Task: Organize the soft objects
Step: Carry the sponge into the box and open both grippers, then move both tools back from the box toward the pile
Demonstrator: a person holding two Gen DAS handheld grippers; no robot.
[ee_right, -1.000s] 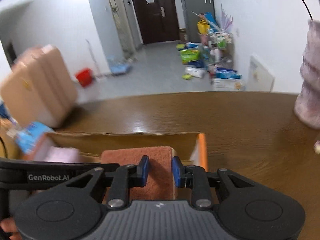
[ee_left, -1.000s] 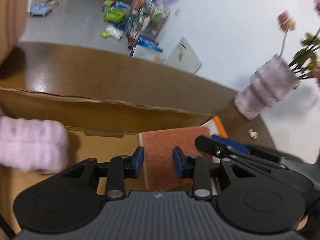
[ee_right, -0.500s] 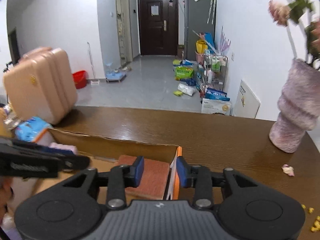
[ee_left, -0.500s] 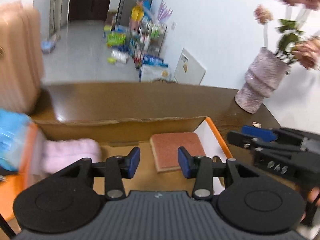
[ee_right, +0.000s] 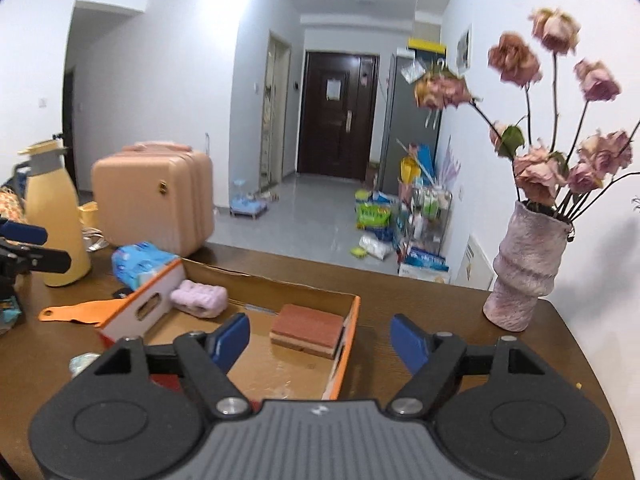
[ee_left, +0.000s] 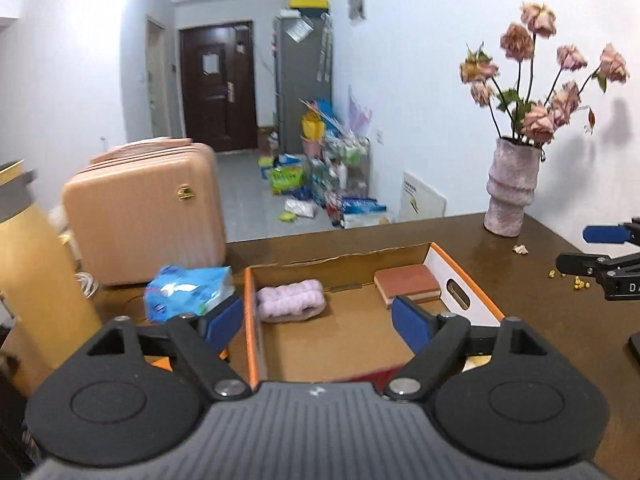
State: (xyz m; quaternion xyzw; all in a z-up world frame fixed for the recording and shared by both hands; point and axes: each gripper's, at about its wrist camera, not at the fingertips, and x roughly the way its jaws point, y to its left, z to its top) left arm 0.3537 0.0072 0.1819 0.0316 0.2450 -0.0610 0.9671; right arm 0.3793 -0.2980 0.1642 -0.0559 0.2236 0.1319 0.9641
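Cardboard, brown inside with orange-edged white end walls: an open box (ee_left: 464, 276) sits on the dark wooden table (ee_right: 420, 292). Inside it lie two soft items, well apart. A pink fluffy roll (ee_left: 290, 300) rests against the left end wall, and a rust-red sponge (ee_left: 408, 282) with a pale underlayer sits in the far right corner, close beside the end wall with the handle slot. A blue tissue pack (ee_left: 188, 292) lies on the table just outside the box's left wall. The left gripper (ee_left: 318, 322) hovers above the near half of the box, jaws spread wide and holding nothing. The right gripper (ee_right: 320, 338) hovers over the box's right end, likewise spread wide and empty. A mauve vase (ee_right: 524, 276) of dried roses stands on the table to the right, apart from the box.
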